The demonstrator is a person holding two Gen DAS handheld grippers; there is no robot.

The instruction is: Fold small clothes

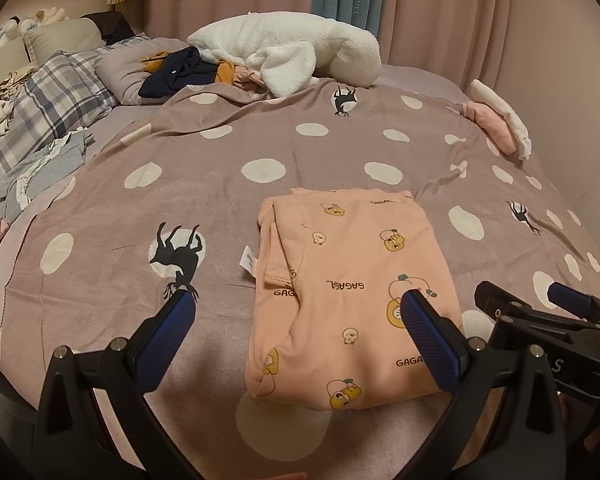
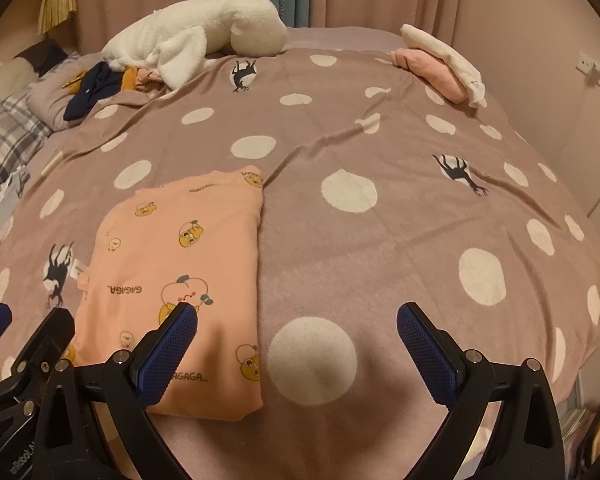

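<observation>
Both tongs (image 1: 300,312) (image 2: 298,322) agape above folded garment (image 1: 340,280).

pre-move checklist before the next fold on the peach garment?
1. Left tongs open, nothing held: ok.
2. Right tongs open, nothing held: ok.
3. Peach garment lies flat on the blanket, already folded to a rectangle: ok.
4. White tag tucked in: not ok, it sticks out at the edge.
5. Bare blanket to the right of the garment: ok.
6. Layers under the top aligned: cannot tell.
</observation>
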